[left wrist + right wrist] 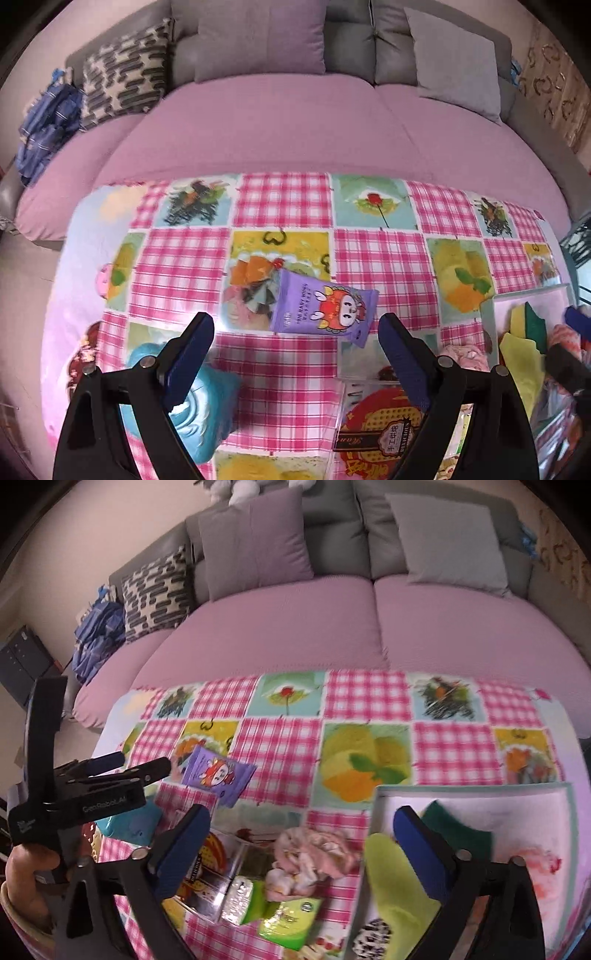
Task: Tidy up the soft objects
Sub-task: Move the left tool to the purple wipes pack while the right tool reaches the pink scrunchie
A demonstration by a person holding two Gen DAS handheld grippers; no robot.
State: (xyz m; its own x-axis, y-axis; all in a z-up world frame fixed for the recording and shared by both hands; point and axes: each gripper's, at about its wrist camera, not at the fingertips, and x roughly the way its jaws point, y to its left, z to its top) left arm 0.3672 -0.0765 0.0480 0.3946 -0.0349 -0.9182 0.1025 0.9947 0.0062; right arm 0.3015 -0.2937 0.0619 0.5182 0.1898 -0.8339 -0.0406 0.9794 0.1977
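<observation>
On a pink checked tablecloth (280, 206) lies a purple snack packet (321, 310) with a red cartoon face. My left gripper (295, 320) hangs open just short of it, nothing between the fingers. A fluffy light-blue soft thing (199, 406) sits under its left finger. In the right wrist view my right gripper (301, 816) is open and empty over a crumpled pink soft thing (314, 853). Its right finger is over a white box (472, 786) holding a yellow-green cloth (391, 878) and a dark green cloth (458, 830). The left gripper (138, 762) shows at the far left, beside the purple packet (218, 771).
A clear box with a red label (380, 424) and green packets (288, 919) lie near the table's front. A pink sofa (280, 122) with grey cushions stands behind the table. A hand (26, 867) holds the left gripper's handle.
</observation>
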